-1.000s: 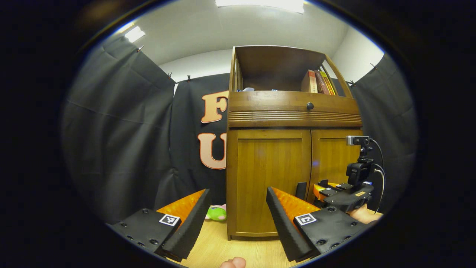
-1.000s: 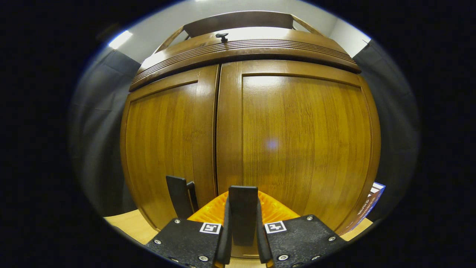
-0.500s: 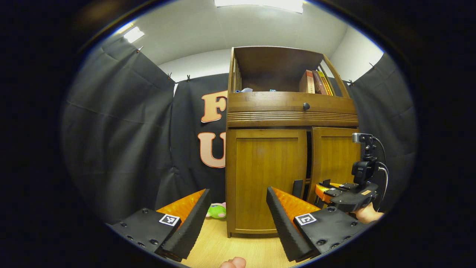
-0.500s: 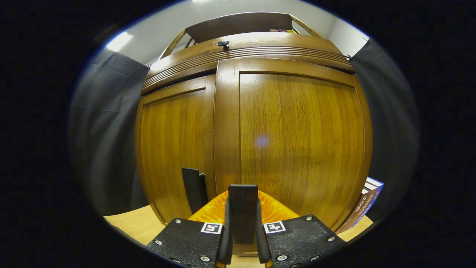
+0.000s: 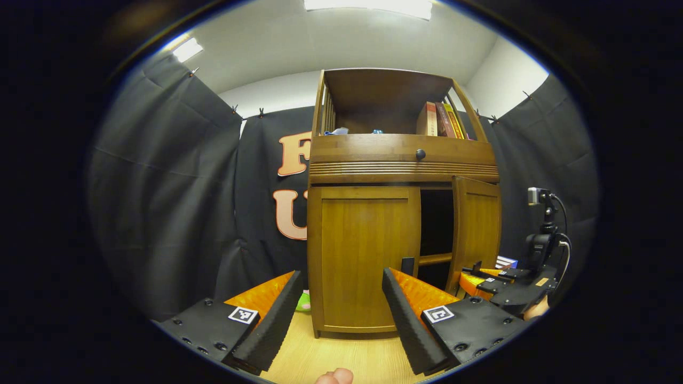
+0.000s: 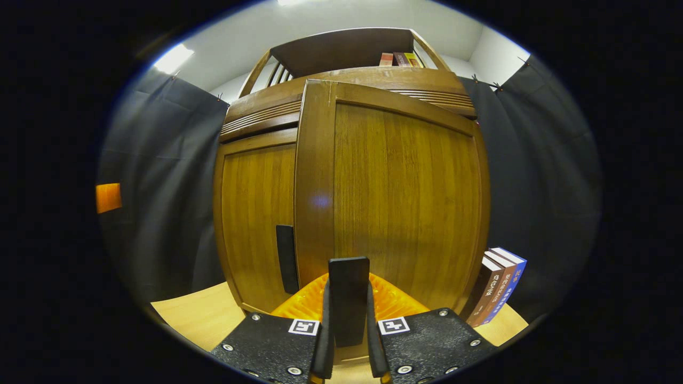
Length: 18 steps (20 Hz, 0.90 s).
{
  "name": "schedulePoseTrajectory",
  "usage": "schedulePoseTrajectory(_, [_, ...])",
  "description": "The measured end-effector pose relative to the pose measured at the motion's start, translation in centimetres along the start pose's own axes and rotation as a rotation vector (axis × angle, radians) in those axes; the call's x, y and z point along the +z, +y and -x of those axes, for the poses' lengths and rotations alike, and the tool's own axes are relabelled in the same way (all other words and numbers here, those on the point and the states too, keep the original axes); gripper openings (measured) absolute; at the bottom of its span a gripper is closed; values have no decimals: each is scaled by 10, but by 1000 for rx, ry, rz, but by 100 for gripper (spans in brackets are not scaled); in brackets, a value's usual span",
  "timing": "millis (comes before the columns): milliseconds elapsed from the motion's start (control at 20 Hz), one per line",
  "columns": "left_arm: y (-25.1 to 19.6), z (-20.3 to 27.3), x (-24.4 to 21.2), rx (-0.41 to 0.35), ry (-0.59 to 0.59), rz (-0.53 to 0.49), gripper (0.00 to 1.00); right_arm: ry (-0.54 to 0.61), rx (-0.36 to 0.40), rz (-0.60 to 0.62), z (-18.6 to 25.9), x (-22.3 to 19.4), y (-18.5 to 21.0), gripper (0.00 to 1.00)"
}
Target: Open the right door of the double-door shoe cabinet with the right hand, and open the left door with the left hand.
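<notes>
While the right gripper (image 6: pixel 348 341) pinches the right door's handle (image 6: pixel 348 298) between both fingers, the right door (image 5: pixel 476 229) stands ajar, a dark gap beside the left door (image 5: pixel 363 258), which sits flush. Left gripper (image 5: pixel 339 314) hangs spread wide before the shoe cabinet (image 5: pixel 400 160), touching nothing. Left door's handle (image 6: pixel 285 258) untouched.

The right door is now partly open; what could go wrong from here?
1. The right door may swing out and hit the books that stand on the floor beside the cabinet.
2. The right tongs hold only the small handle; it could slip out.
3. The left door is shut, and the open left tongs are not at its handle.
</notes>
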State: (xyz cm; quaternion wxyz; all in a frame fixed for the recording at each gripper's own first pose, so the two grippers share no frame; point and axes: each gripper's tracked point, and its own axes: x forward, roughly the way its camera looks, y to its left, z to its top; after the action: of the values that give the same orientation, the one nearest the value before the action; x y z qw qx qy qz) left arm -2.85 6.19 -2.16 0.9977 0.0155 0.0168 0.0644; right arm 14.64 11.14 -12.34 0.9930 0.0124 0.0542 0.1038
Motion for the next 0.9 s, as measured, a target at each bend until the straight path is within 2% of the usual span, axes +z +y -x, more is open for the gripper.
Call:
schedulePoseTrajectory(50, [-5,0,-1,-6,1,5,98,5,1,-5,11,-2,-5,26])
schedulePoseTrajectory(100, [-10,0,0,-11,1,10,96,11,0,-12,20,-2,-10,21])
schedulePoseTrajectory(150, [-14,0,1,-16,-3,11,97,17,-1,-16,29,-2,-15,26])
schedulePoseTrajectory(200, [-18,-1,1,-17,-4,16,95,26,-5,-18,38,-3,-20,26])
schedulePoseTrajectory(250, [-18,-2,1,-11,-6,19,96,35,-9,-18,45,-3,-25,17])
schedulePoseTrajectory(300, [-22,-5,2,-12,-8,20,98,44,-11,-13,53,-3,-30,25])
schedulePoseTrajectory(350, [-25,-6,0,-15,-2,20,96,52,-14,-6,60,-3,-36,25])
schedulePoseTrajectory(400, [-27,-7,-2,-16,3,23,96,58,-24,-1,69,-2,-42,16])
schedulePoseTrajectory(450, [-30,-8,-3,-19,4,28,96,58,-35,1,78,-1,-49,16])
schedulePoseTrajectory(500, [-34,-8,-3,-21,1,30,95,56,-48,0,88,1,-56,23])
schedulePoseTrajectory(600, [-40,-10,-2,-25,-9,24,97,50,-62,-7,103,-1,-72,21])
schedulePoseTrajectory(650, [-43,-10,-1,-26,-18,19,99,52,-67,-14,109,-2,-77,31])
schedulePoseTrajectory(700, [-46,-10,0,-23,-23,15,95,55,-70,-14,114,-2,-82,28])
schedulePoseTrajectory(750, [-50,-11,-1,-25,-25,15,96,57,-74,-9,117,-3,-88,17])
schedulePoseTrajectory(800, [-53,-11,-2,-25,-21,12,96,57,-82,-3,121,-2,-95,27])
schedulePoseTrajectory(850, [-55,-11,-6,-19,-16,11,96,57,-95,2,124,-2,-101,27])
schedulePoseTrajectory(900, [-59,-11,-8,-21,-13,10,95,54,-115,6,129,-2,-108,16])
